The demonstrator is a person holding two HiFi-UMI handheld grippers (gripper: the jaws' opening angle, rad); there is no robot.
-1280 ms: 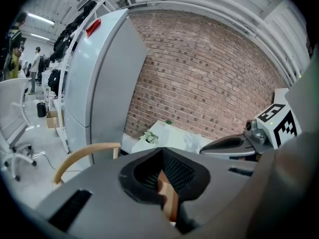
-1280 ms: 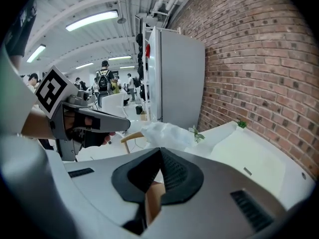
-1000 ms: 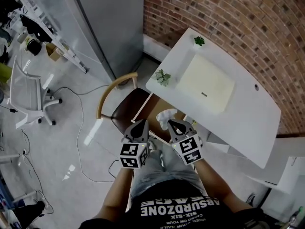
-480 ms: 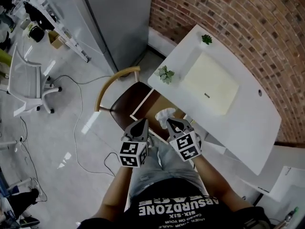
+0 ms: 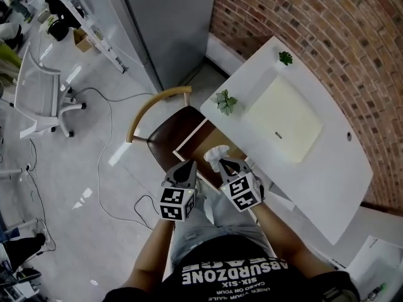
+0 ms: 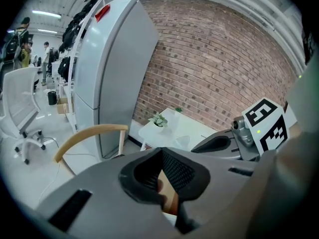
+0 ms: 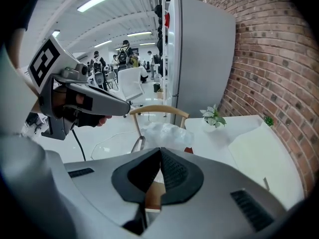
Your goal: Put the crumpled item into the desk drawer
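The crumpled item (image 5: 216, 153) is a wad of clear-white plastic, and my right gripper (image 5: 225, 163) is shut on its near edge. It hangs over the open desk drawer (image 5: 203, 138), whose brown wooden inside shows below the desk's front edge. In the right gripper view the wad (image 7: 162, 132) sits just past the closed tips of my right gripper (image 7: 159, 152). My left gripper (image 5: 187, 164) is beside it on the left, shut and holding nothing. Its closed tips (image 6: 162, 152) point toward the chair and the desk corner.
A white desk (image 5: 327, 168) stands against the brick wall with a cream mat (image 5: 286, 118) and two small plants (image 5: 225, 100) on it. A wooden chair (image 5: 153, 109) with a brown seat stands by the drawer. A grey cabinet (image 5: 170, 24), a white office chair (image 5: 38, 93) and floor cables lie left.
Both grippers have come down a little toward the open drawer. The right one still holds the crumpled item and the left one stays shut.
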